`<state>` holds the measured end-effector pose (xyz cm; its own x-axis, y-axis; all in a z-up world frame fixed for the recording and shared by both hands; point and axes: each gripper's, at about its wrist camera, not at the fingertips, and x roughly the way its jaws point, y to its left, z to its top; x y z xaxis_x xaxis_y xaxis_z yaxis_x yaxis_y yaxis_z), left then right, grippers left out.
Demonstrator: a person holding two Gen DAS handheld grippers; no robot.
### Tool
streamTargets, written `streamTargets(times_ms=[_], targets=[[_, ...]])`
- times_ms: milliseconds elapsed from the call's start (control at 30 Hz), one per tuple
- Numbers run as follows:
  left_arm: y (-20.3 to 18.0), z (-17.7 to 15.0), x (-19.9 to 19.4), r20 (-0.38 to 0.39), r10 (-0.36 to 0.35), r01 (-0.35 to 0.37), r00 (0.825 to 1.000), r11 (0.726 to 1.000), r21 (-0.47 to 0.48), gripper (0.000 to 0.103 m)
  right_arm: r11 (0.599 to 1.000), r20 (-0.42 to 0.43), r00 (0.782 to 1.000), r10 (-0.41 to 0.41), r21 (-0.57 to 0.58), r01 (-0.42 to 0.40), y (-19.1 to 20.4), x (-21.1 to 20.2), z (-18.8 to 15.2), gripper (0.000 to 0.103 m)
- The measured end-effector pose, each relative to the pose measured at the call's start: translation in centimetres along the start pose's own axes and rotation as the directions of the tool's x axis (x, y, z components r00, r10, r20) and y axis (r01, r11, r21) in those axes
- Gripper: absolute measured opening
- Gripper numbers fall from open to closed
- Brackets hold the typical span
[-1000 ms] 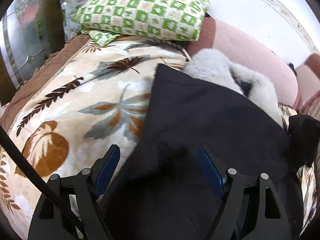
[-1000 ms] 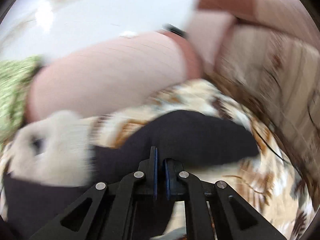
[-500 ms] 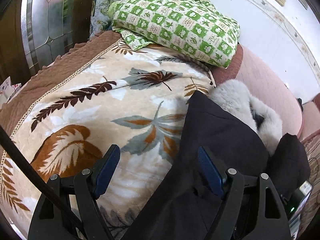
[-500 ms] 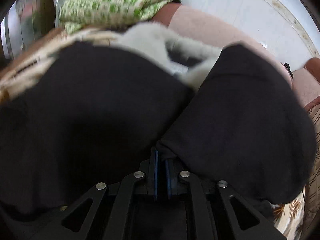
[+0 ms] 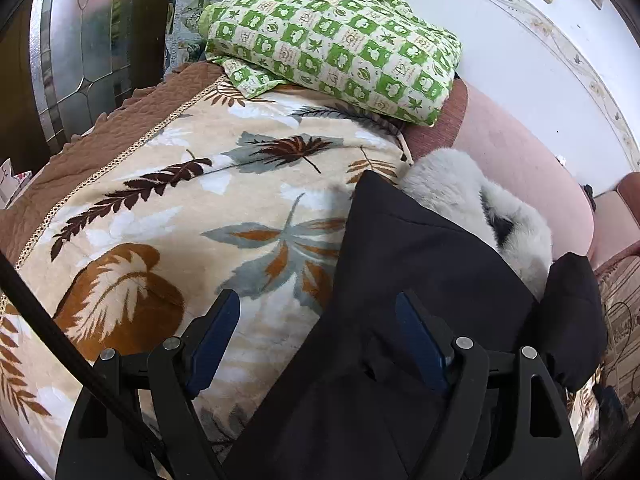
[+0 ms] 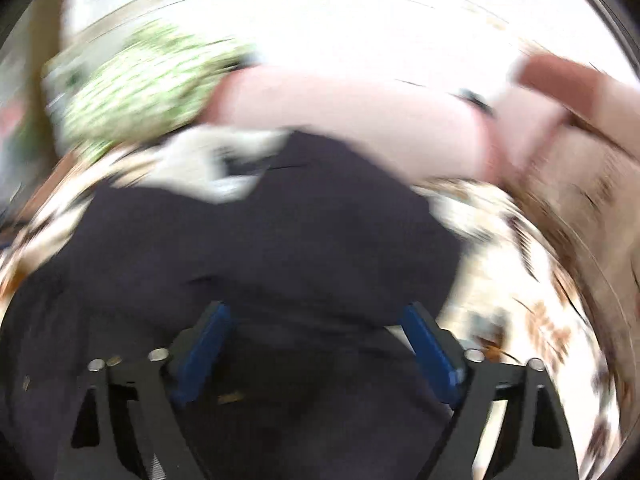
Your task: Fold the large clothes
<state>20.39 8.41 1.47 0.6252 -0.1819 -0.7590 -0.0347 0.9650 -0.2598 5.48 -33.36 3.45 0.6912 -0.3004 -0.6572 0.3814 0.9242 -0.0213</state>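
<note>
A large black coat with a white fur collar lies on a leaf-print blanket on a sofa. One black sleeve is folded in at the right. My left gripper is open, held above the coat's left edge, empty. The right wrist view is motion-blurred: my right gripper is open over the black coat, holding nothing, with the fur collar beyond it.
A green checked folded quilt lies at the sofa's far end. The pink sofa back runs along the white wall. A glass-panelled door stands at the left. A brown sofa cover edge borders the blanket.
My right gripper has opened and let go of the black sleeve, which now lies folded on the coat; it is swinging fast. My left gripper stayed open and shifted slightly.
</note>
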Motion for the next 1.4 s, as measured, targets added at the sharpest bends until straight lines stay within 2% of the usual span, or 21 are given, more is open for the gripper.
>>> streamTargets(times_ms=[100,267,300,333,400,500,600,667,767,833,867,900,933,1000,1067,1100,1167,1200,1267,1333,1400], targets=[[-0.4,-0.2,0.0,0.003,-0.009,0.009,1.000,1.000,0.012,0.079,0.970,-0.073,0.997,0.038,0.241,-0.019,-5.3,3.7,0.9,0.094],[-1.0,-0.4,0.2,0.001,-0.012,0.012,1.000,0.999,0.041,0.079,0.903,-0.131,0.972,0.193,0.412,-0.123,-6.5,9.3,2.2,0.091],[-1.0,-0.4,0.3,-0.002,-0.008,0.008,1.000,0.999,0.043,0.079,0.893,-0.132,0.966,0.223,0.426,-0.148,-6.2,9.5,2.5,0.060],[-0.8,-0.3,0.4,-0.003,-0.007,0.007,1.000,0.999,0.040,0.079,0.894,-0.138,0.956,0.261,0.407,-0.185,-5.0,9.5,3.4,0.018],[-0.5,-0.1,0.5,-0.003,-0.011,0.011,1.000,1.000,0.028,0.079,0.934,-0.107,0.972,0.209,0.317,-0.166,-2.1,7.7,5.0,0.016],[0.1,0.1,0.6,0.002,-0.025,0.025,1.000,1.000,0.004,0.079,0.950,-0.044,0.962,0.271,0.175,-0.260,3.2,4.8,7.6,0.011],[0.7,0.3,0.4,0.007,-0.066,0.067,0.998,0.997,-0.025,0.079,0.903,-0.038,0.903,0.427,0.065,-0.425,9.6,2.8,9.3,0.011],[1.0,0.5,0.4,0.008,-0.092,0.092,0.996,0.995,-0.039,0.079,0.838,-0.091,0.834,0.544,0.017,-0.545,13.9,2.4,9.1,0.012],[1.6,0.7,0.3,0.014,-0.144,0.145,0.989,0.987,-0.065,0.080,0.747,-0.192,0.735,0.650,-0.017,-0.665,19.1,2.8,7.9,0.023],[1.9,0.9,0.3,0.015,-0.187,0.187,0.982,0.979,-0.080,0.080,0.706,-0.209,0.699,0.684,-0.053,-0.706,21.4,2.0,6.8,0.052],[2.1,1.0,0.2,0.016,-0.209,0.210,0.978,0.974,-0.087,0.080,0.691,-0.206,0.687,0.697,-0.065,-0.720,21.8,1.5,6.5,0.060],[2.3,1.1,0.2,0.019,-0.229,0.230,0.973,0.969,-0.093,0.080,0.679,-0.198,0.679,0.707,-0.078,-0.730,22.1,0.7,6.1,0.073],[2.3,1.2,0.2,0.024,-0.242,0.243,0.970,0.965,-0.095,0.080,0.678,-0.182,0.682,0.708,-0.091,-0.729,22.0,0.0,5.8,0.080],[2.2,1.3,0.3,0.032,-0.278,0.280,0.960,0.956,-0.092,0.083,0.699,-0.145,0.709,0.690,-0.121,-0.705,21.1,-1.2,5.3,0.083],[1.8,1.2,0.5,0.028,-0.336,0.337,0.941,0.937,-0.090,0.083,0.703,-0.129,0.714,0.688,-0.128,-0.700,20.2,-1.9,5.0,0.085],[1.6,1.1,0.6,0.021,-0.361,0.361,0.932,0.928,-0.090,0.083,0.692,-0.136,0.701,0.700,-0.115,-0.713,19.5,-2.0,4.7,0.085],[1.0,1.0,0.7,0.007,-0.408,0.407,0.913,0.910,-0.082,0.083,0.642,-0.183,0.644,0.743,-0.079,-0.763,18.5,-2.2,3.6,0.086],[0.5,0.9,0.7,0.003,-0.419,0.418,0.908,0.906,-0.069,0.084,0.629,-0.191,0.631,0.751,-0.079,-0.773,17.9,-2.6,3.0,0.086],[-0.4,0.7,0.7,0.001,-0.438,0.438,0.899,0.898,-0.049,0.084,0.641,-0.175,0.648,0.742,-0.100,-0.761,16.4,-3.5,2.1,0.087],[-1.4,0.5,0.8,-0.015,-0.477,0.477,0.879,0.879,-0.034,0.084,0.686,-0.145,0.695,0.704,-0.114,-0.718,14.7,-3.7,0.3,0.089],[-2.6,0.4,1.2,-0.037,-0.510,0.510,0.859,0.860,-0.015,0.086,0.722,-0.118,0.729,0.674,-0.102,-0.684,13.3,-3.2,-1.1,0.089]])
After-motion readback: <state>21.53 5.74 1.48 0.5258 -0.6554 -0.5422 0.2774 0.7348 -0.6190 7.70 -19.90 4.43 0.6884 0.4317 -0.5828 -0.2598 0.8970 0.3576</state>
